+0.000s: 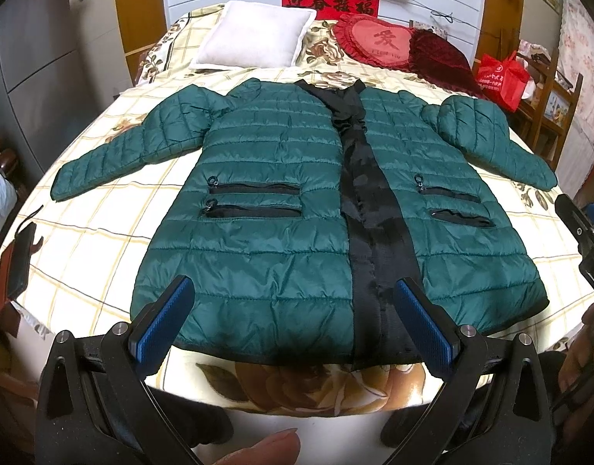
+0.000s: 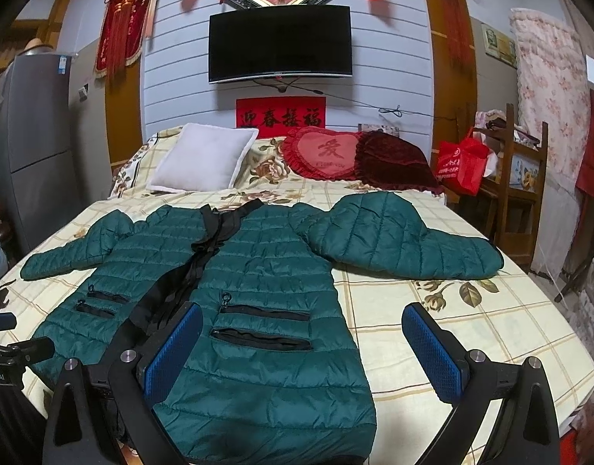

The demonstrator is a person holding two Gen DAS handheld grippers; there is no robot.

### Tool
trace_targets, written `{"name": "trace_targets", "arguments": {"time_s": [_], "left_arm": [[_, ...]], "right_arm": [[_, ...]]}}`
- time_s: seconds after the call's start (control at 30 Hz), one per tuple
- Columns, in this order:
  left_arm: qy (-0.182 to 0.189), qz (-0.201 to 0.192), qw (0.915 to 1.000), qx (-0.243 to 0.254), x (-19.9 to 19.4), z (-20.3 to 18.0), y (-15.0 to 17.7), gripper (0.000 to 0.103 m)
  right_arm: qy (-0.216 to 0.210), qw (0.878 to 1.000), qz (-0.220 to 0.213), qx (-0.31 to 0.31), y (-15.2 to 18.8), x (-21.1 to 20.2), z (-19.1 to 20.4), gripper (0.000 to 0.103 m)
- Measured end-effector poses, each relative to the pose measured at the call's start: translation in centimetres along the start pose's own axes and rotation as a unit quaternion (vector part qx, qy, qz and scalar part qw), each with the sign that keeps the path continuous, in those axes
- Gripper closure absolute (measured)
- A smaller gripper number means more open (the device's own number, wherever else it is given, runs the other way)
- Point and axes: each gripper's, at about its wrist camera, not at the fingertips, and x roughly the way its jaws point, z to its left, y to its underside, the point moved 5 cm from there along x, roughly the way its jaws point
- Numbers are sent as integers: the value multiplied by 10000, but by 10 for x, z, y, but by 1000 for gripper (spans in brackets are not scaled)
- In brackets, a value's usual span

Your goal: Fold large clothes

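Observation:
A dark green quilted puffer coat [image 1: 266, 209] lies spread flat, front up, on the bed, sleeves out to both sides, with a black lining strip [image 1: 370, 213] down the open middle. It also shows in the right wrist view [image 2: 266, 283]. My left gripper [image 1: 295, 298] is open and empty, hovering above the coat's hem near the foot of the bed. My right gripper [image 2: 302, 323] is open and empty above the coat's right lower half, near the pocket zips [image 2: 264, 325]. The right sleeve [image 2: 405, 240] lies out toward the bed's right edge.
The bed [image 1: 103, 240] has a yellow checked floral sheet. A white pillow [image 1: 254, 37], a red heart cushion [image 1: 374, 44] and a dark red cushion [image 1: 438, 58] lie at its head. A red bag [image 2: 463, 166] sits on a wooden rack at the right. A phone [image 1: 19, 255] lies at the left edge.

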Motion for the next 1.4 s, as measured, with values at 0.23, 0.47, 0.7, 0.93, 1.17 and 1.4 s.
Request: {"name": "trace_targets", "arguments": {"time_s": [0.23, 0.47, 0.7, 0.93, 1.17, 1.4], "left_arm": [[-17, 12, 10000, -6, 0, -1, 1, 0], [-16, 26, 10000, -4, 1, -1, 2, 0], [-18, 52, 10000, -14, 3, 0, 3, 0], [-24, 64, 10000, -15, 4, 1, 4, 0], [-17, 85, 10000, -36, 6, 2, 5, 0], [-24, 99, 9999, -41, 7, 2, 6, 0]], "right_arm": [[-1, 10000, -2, -7, 0, 0, -1, 1], [0, 10000, -8, -10, 1, 0, -1, 1], [2, 10000, 0, -7, 1, 0, 0, 1], [5, 10000, 7, -20, 2, 1, -1, 1], [6, 10000, 16, -70, 3, 1, -2, 1], [31, 9999, -1, -123, 3, 1, 2, 1]]}}
